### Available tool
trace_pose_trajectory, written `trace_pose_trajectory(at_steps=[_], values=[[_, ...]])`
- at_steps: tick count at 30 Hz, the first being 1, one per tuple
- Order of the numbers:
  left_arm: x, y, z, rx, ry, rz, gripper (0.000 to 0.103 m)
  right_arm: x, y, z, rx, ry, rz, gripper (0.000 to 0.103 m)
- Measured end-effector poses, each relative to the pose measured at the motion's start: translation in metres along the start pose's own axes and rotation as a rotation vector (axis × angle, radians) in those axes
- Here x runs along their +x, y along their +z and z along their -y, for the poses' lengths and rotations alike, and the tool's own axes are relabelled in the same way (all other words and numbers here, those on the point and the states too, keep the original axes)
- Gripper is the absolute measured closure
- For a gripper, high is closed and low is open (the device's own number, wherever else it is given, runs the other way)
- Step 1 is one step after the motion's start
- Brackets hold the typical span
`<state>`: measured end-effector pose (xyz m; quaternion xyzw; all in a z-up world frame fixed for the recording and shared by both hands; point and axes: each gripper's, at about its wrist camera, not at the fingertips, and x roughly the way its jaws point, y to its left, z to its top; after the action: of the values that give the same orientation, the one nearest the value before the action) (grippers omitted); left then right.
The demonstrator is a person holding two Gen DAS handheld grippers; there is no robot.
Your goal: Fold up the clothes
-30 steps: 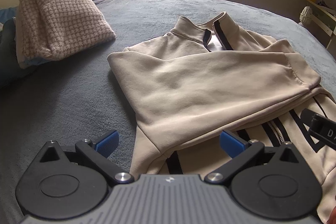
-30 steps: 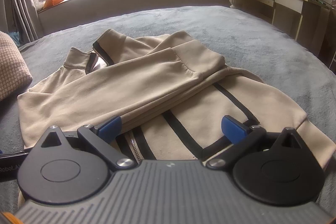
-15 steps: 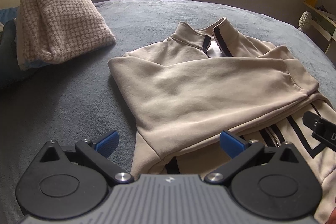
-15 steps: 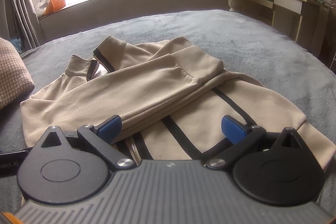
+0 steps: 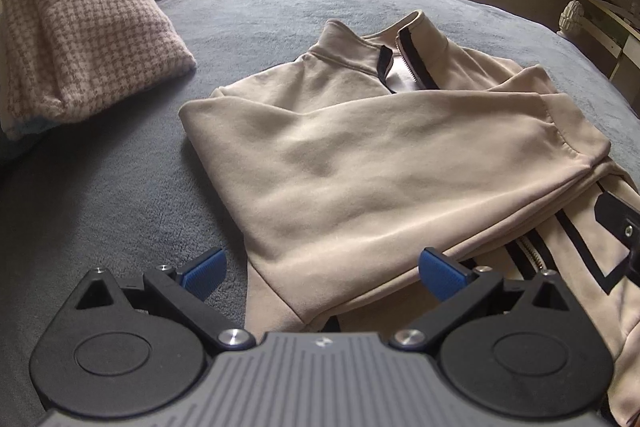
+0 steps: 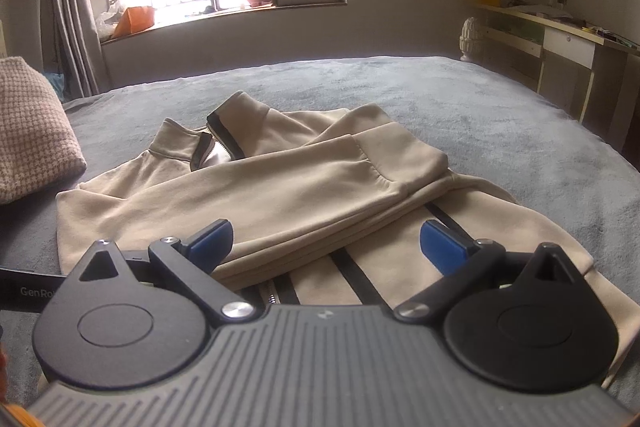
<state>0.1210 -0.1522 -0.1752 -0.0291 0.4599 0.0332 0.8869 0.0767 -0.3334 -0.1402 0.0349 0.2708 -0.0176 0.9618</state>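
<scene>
Jacket point(image 5: 360, 163) flat on the bed point(image 5: 120, 187), folded blanket point(image 5: 80, 43) to its left.

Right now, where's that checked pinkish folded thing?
The checked folded knit lies on the grey bed cover, at the far left in both wrist views, left of the beige jacket and apart from it, near the curtain.

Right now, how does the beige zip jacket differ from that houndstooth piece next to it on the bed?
The beige jacket lies flat and only partly folded, sleeves crossed over its front; the houndstooth garment is already folded into a thick bundle. The jacket is plain with black stripes and a zip; the houndstooth garment is checked all over. Both rest on the grey bedspread, untouched by either gripper.
</scene>
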Motion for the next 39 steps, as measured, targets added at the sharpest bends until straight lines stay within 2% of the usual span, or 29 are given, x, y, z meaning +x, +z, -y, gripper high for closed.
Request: trace_pose_trajectory(at_steps=[4, 6, 10, 19, 33, 36, 39], values=[[0.011, -0.003, -0.006, -0.01, -0.016, -0.042, 0.0, 0.004, -0.003, -0.009, -0.026, 0.019, -0.015, 0.008], [0.014, -0.005, -0.009, -0.014, -0.018, -0.054, 0.0, 0.007, -0.004, -0.011, -0.016, 0.032, -0.025, 0.016], [0.016, -0.007, -0.013, -0.022, -0.024, -0.07, 0.0, 0.011, -0.005, -0.01, 0.014, 0.05, -0.05, 0.024], [0.008, -0.009, -0.017, -0.018, 0.004, -0.064, 0.0, 0.009, -0.005, -0.006, 0.064, 0.068, -0.062, 0.026], [0.005, -0.01, -0.015, 0.013, 0.044, -0.057, 0.0, 0.007, -0.003, -0.003, 0.074, 0.071, -0.048, 0.027], [0.003, -0.01, -0.016, 0.028, 0.06, -0.039, 0.0, 0.008, -0.002, -0.003, 0.079, 0.076, -0.044, 0.027], [-0.005, -0.007, -0.02, 0.02, 0.038, 0.027, 0.0, 0.007, -0.001, -0.001, 0.087, 0.08, -0.038, 0.027]])
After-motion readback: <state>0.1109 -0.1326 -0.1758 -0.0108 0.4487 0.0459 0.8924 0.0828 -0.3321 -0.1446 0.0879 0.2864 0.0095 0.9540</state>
